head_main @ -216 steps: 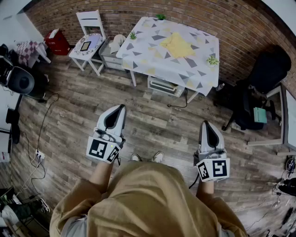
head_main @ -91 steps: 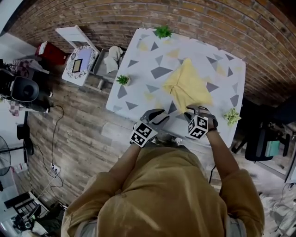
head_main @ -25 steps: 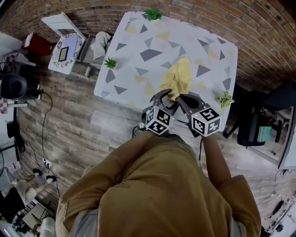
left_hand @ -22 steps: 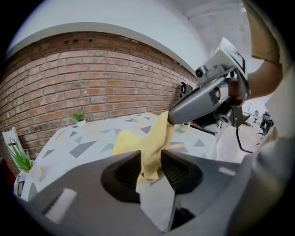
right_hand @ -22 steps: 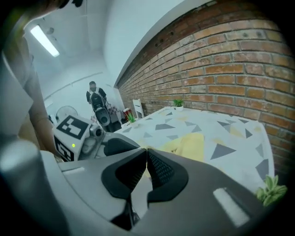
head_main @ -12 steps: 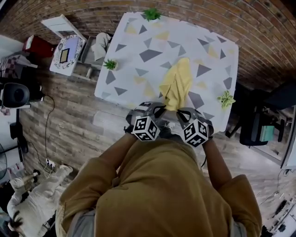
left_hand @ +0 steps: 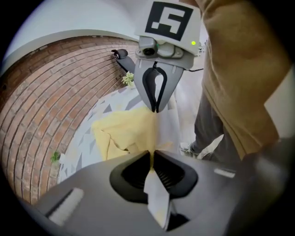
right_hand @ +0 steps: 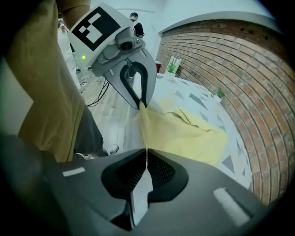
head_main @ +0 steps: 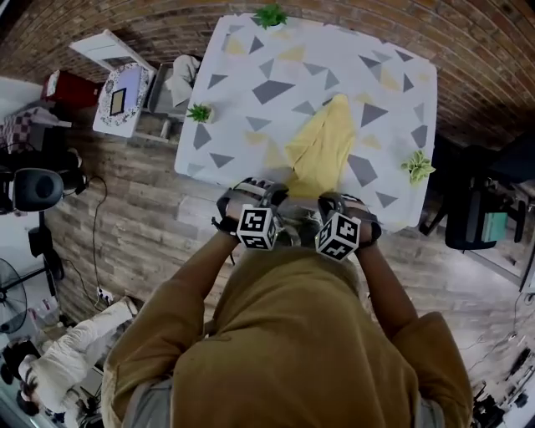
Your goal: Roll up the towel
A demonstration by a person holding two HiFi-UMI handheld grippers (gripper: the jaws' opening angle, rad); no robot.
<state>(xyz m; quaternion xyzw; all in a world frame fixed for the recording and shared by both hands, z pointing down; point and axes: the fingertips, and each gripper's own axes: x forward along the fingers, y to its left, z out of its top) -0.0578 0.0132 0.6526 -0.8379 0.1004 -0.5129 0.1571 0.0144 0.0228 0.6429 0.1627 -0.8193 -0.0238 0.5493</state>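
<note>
Nothing is rolled yet: the towel point(head_main: 322, 150) lies loosely bunched on the table point(head_main: 251, 58), its near end reaching the front edge. The left gripper point(left_hand: 152, 154) and right gripper point(right_hand: 146, 152), side by side, each pinch that near end. By my reckoning, all the rolling is left to do.

The towel point(head_main: 322, 150) lies on the worktop point(head_main: 242, 75), right of its middle, reaching from the near edge inward. The left gripper point(head_main: 274, 195) and right gripper point(head_main: 328, 201) sit side by side at the towel's near end. The far plant point(head_main: 269, 15) stands at the worktop's back edge, the left plant point(head_main: 199, 113) at its left edge, and the right plant point(head_main: 416, 167) at its right edge. A chair point(head_main: 117, 84) stands left of the worktop.
</note>
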